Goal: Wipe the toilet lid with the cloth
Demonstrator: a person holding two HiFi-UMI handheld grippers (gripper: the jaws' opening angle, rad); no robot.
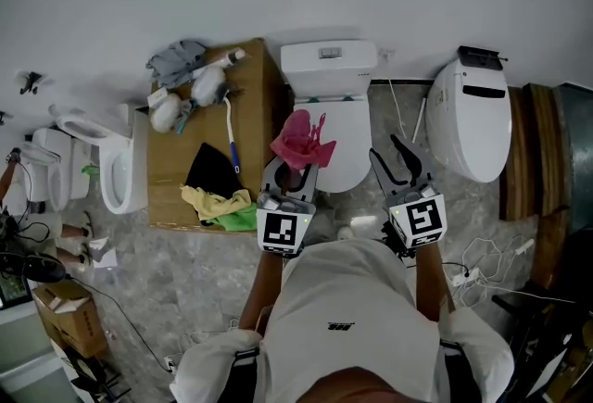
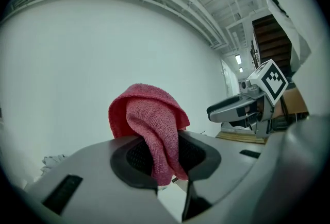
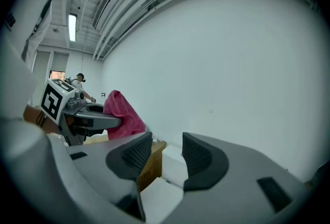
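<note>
The left gripper (image 1: 293,173) clamps the pink cloth (image 1: 301,141), bunched above its fingers at the toilet lid's (image 1: 348,144) left edge. The right gripper (image 1: 400,166) gapes empty.

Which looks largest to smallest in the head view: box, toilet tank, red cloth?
1. Box
2. Toilet tank
3. Red cloth, smallest even though the left tool holds it raised, nearer the camera.
</note>
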